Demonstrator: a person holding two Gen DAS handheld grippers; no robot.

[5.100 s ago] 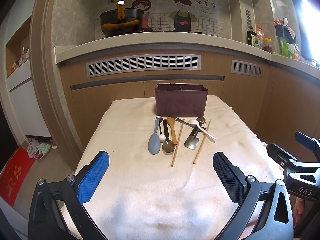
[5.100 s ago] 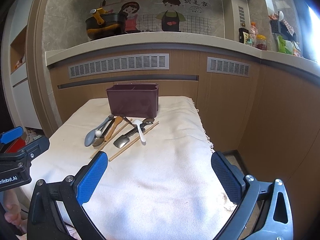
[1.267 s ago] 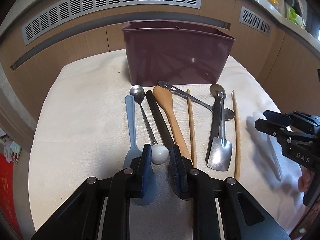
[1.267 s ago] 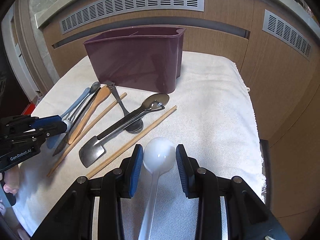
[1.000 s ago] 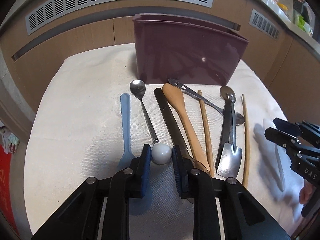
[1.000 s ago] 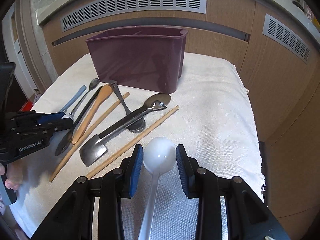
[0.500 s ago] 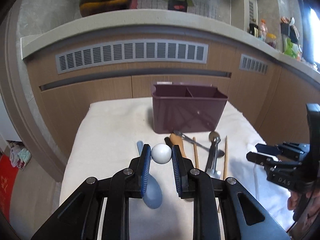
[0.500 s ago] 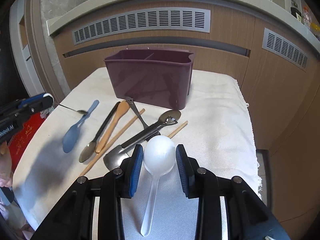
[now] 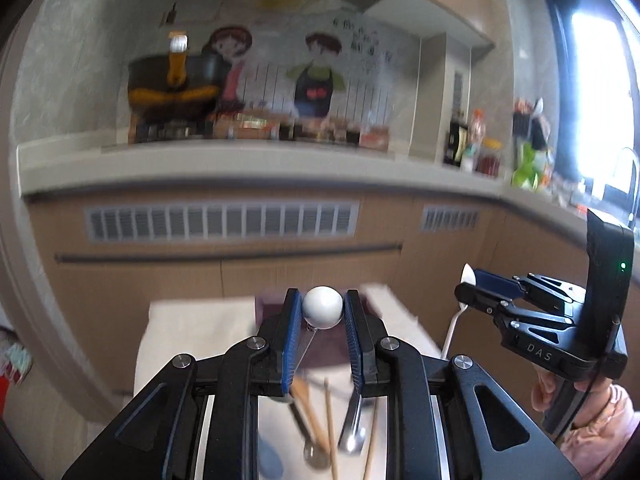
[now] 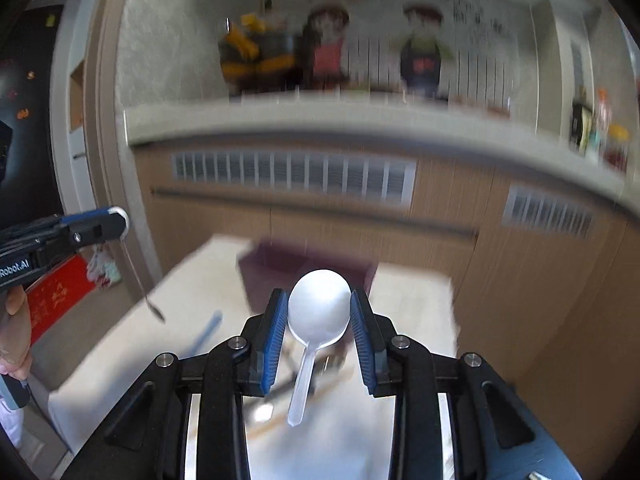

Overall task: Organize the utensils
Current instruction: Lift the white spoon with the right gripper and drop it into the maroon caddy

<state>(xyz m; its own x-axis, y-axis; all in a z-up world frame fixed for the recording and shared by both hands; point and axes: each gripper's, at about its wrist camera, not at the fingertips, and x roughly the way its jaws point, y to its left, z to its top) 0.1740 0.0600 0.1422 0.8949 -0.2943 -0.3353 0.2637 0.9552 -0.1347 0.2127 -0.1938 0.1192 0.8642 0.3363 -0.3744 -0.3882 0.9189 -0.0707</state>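
The left gripper (image 9: 322, 309) has lifted, pinching the white ball end of a thin metal spoon (image 9: 322, 307) that hangs below it. The right gripper (image 10: 319, 314) has risen too, pressed on the white plastic spoon (image 10: 319, 312). The purple box (image 10: 272, 276) stands ahead and below both, so dropping in seems next.

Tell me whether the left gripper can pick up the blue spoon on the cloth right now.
Probably not: the left gripper is shut on the ball-ended spoon and raised above the cloth; the blue spoon lies below it.
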